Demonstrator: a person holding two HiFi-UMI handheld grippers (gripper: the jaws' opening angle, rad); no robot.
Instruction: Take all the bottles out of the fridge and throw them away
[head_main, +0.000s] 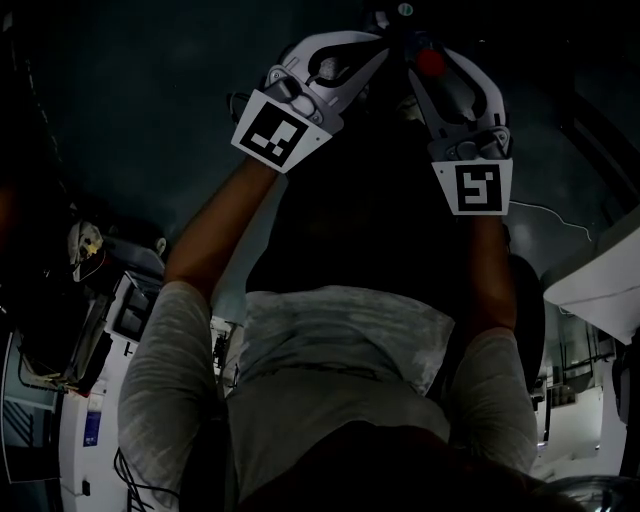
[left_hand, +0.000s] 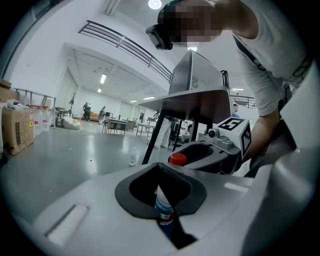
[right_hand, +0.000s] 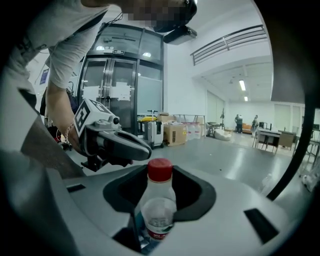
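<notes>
My right gripper (head_main: 425, 70) was clamped on a red-capped bottle (right_hand: 158, 210), which stood upright between its jaws in the right gripper view. My left gripper (head_main: 380, 45) gripped a second bottle (left_hand: 164, 206). Only the left gripper view showed it: a pale shoulder over a blue label, wedged low in the slot between the jaws, its top out of sight.

The head view was dim. Of the bottles it gave only the red cap (head_main: 430, 62), between the two converging grippers held out in front of me. My forearms (head_main: 215, 235) and grey shirt (head_main: 340, 350) filled the rest.

Each gripper view caught the other gripper close by, with its marker cube (left_hand: 235, 131). In the left gripper view a dark metal stand (left_hand: 195, 95) rose behind the right gripper. A lone bottle (left_hand: 133, 156) stood on the floor (left_hand: 65, 155) near its leg, and a cardboard box (left_hand: 17, 131) sat far left. The right gripper view showed tall glass doors (right_hand: 120, 85), a suitcase (right_hand: 155, 134) and another box (right_hand: 176, 134).

The floor was glossy grey and the hall wide and white, with strip lights (left_hand: 103, 78) overhead and people (left_hand: 87, 111) far off.
</notes>
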